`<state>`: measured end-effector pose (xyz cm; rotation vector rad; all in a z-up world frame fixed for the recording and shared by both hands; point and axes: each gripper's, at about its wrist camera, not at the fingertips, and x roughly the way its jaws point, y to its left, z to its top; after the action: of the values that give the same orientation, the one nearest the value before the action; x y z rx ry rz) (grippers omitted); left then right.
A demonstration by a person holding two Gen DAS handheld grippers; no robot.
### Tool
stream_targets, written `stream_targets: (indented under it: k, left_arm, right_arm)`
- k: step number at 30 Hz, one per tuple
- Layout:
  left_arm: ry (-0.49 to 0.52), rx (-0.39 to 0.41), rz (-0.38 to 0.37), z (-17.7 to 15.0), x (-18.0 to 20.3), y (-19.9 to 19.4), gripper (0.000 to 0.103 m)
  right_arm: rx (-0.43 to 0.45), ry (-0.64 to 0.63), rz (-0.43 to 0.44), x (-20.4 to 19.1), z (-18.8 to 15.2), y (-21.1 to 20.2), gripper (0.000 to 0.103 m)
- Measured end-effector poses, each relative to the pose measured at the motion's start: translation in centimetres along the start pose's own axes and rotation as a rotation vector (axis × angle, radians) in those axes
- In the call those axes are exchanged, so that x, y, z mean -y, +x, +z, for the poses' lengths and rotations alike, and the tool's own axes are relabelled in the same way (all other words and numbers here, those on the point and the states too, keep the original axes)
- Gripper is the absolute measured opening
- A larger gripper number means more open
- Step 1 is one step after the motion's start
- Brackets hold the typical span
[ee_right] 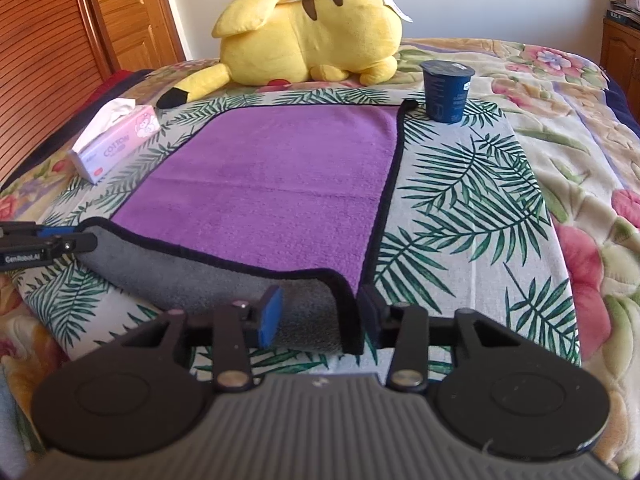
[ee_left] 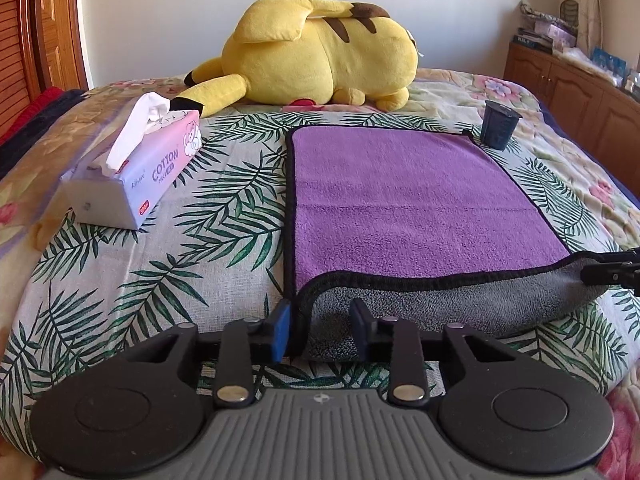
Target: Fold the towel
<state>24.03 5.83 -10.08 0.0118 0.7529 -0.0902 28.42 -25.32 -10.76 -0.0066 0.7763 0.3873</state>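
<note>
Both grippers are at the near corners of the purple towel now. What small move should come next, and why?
Probably lift both corners a little and carry them toward the far edge. The towel lies flat, its near edge already curled up grey side out, with the left gripper and the right gripper each around one near corner. First confirm the right fingers pinch the cloth.

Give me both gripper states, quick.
Left gripper: closed on the towel, near left corner.
Right gripper: closed on the towel's near right corner.
</note>
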Motion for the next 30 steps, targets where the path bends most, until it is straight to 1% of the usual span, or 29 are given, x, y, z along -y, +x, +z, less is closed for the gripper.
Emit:
stream_targets:
  k: [6, 7, 9, 10, 14, 16, 18, 22, 23, 30]
  left_arm:
    - [0.012, 0.0, 0.003, -0.13, 0.17, 0.02, 0.008]
    - [0.015, -0.001, 0.004, -0.12, 0.19, 0.06, 0.006]
    - [0.022, -0.002, 0.006, -0.16, 0.25, 0.09, 0.002]
    - [0.024, -0.002, 0.007, -0.19, 0.26, 0.09, 0.0]
    - [0.027, -0.001, 0.011, -0.25, 0.24, 0.09, 0.0]
    - [0.027, -0.001, 0.011, -0.25, 0.25, 0.09, 0.0]
    - [0.029, 0.001, 0.009, -0.26, 0.25, 0.06, 0.0]
    - [0.037, 0.008, 0.005, -0.25, 0.32, -0.02, 0.0]
    - [0.038, 0.009, 0.004, -0.23, 0.3, -0.03, 0.0]
    - [0.031, 0.042, -0.002, 0.08, 0.27, -0.58, 0.0]
  right_arm:
    - [0.0, -0.017, 0.003, -0.13, 0.04, -0.13, 0.031]
    - [0.001, -0.02, 0.004, -0.1, 0.05, -0.15, 0.03]
    - [0.001, -0.027, 0.002, -0.14, 0.07, -0.17, 0.023]
    - [-0.001, -0.031, 0.0, -0.18, 0.06, -0.16, 0.022]
    - [-0.014, -0.045, -0.008, -0.23, 0.01, 0.0, 0.018]
    - [-0.036, -0.048, -0.016, -0.19, -0.1, 0.29, 0.011]
    - [-0.047, -0.047, -0.02, -0.09, -0.26, 0.51, 0.01]
    - [-0.036, -0.05, -0.016, -0.24, -0.32, 0.32, 0.007]
    - [-0.031, -0.051, -0.015, -0.23, -0.28, 0.27, 0.004]
    - [0.008, -0.055, -0.016, -0.3, -0.05, -0.19, 0.004]
